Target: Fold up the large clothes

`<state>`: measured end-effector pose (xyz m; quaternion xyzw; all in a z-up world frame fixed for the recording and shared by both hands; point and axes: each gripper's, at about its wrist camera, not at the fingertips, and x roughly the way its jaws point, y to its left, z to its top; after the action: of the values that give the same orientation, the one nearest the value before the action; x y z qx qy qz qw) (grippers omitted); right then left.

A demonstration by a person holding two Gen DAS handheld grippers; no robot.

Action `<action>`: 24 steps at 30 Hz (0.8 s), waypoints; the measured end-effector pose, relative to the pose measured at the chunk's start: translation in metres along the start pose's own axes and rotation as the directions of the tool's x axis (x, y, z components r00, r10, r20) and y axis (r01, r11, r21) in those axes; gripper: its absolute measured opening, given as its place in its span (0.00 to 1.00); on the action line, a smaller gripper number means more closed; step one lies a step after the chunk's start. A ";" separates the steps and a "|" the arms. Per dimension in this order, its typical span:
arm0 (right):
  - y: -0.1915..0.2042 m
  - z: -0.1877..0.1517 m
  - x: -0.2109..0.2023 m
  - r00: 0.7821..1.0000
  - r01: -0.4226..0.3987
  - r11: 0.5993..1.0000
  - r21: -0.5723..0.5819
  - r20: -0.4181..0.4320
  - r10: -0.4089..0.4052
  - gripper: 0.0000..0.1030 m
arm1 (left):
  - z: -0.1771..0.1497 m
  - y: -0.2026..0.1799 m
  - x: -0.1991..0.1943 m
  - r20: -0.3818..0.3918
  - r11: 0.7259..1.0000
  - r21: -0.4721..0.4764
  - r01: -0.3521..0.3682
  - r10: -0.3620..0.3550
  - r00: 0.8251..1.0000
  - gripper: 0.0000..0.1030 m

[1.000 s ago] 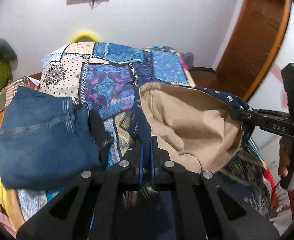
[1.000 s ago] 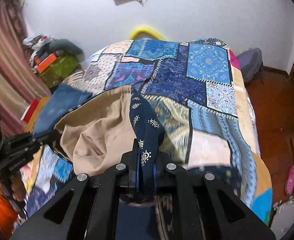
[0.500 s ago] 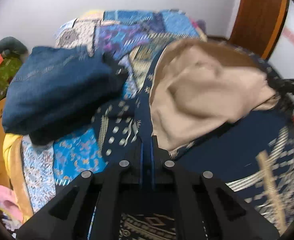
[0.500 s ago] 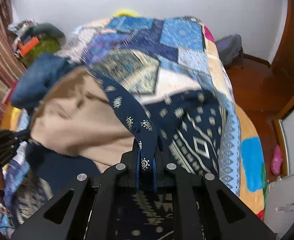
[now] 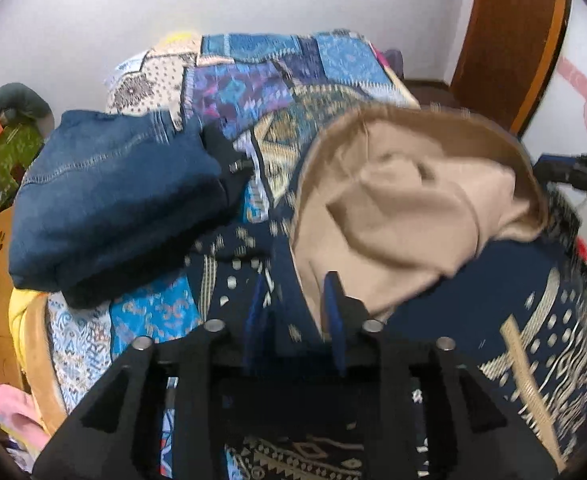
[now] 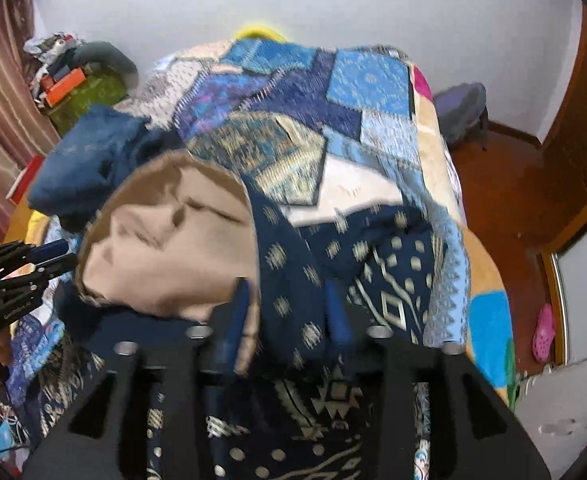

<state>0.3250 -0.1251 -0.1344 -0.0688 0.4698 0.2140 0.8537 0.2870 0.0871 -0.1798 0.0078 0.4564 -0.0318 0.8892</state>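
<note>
A navy patterned garment (image 5: 505, 304) with a tan lining (image 5: 405, 208) lies spread on a bed covered by a patchwork bedspread (image 5: 261, 80), its tan inside turned upward in a rounded, rumpled mound. Half a second ago both pairs of jaws were pinched shut on the garment's navy edge; now both stand apart, and the fabric sits loose between them. In the left wrist view, the left gripper (image 5: 293, 304) has its blue-padded fingers (image 5: 330, 300) spread, with a strip of the navy edge running up the gap between them toward the tan lining, no longer clamped. In the right wrist view, the right gripper (image 6: 289, 304) is likewise parted, and a band of the garment (image 6: 289, 264), navy with small cream motifs, drapes through the gap, its tan lining (image 6: 165, 240) lying just left of the jaws. The garment has also settled lower and flatter on the bedspread than a second ago, when it was held up between the two grippers. Beside the garment, toward the bed's left edge, rests a folded pair of blue jeans (image 5: 113, 200). Beyond the bed stand a white wall (image 5: 293, 0) and a brown wooden door (image 5: 509, 40).
</note>
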 end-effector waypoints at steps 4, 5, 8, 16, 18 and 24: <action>0.008 0.018 0.002 0.999 -0.005 0.999 -0.031 0.034 0.006 0.48 | 0.022 0.007 0.004 0.025 1.000 -0.025 0.006 -0.005 1.000 0.32; 0.009 0.022 0.005 0.999 -0.010 0.999 -0.036 0.032 0.012 0.48 | 0.026 0.008 0.006 0.027 0.999 -0.030 0.011 -0.010 1.000 0.32; 0.012 0.031 0.018 1.000 -0.026 0.999 -0.043 0.015 0.027 0.48 | 0.038 0.009 0.014 0.027 0.999 -0.040 0.031 -0.030 0.999 0.32; 0.014 0.045 0.059 0.996 -0.076 0.996 -0.050 -0.054 0.073 0.48 | 0.059 0.011 0.054 -0.021 0.994 -0.061 0.092 -0.093 0.995 0.32; 0.013 0.046 0.068 0.993 -0.097 0.995 -0.030 -0.063 0.095 0.48 | 0.063 0.011 0.065 -0.037 0.992 -0.070 0.106 -0.109 0.993 0.32; 0.013 0.049 0.080 0.991 -0.119 0.993 -0.018 -0.067 0.118 0.34 | 0.067 0.014 0.087 -0.065 0.984 -0.116 0.132 -0.141 0.988 0.32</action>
<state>0.3942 -0.0737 -0.1733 -0.0572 0.4983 0.2671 0.8229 0.3930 0.0939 -0.2115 -0.0721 0.4893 -0.0668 0.8666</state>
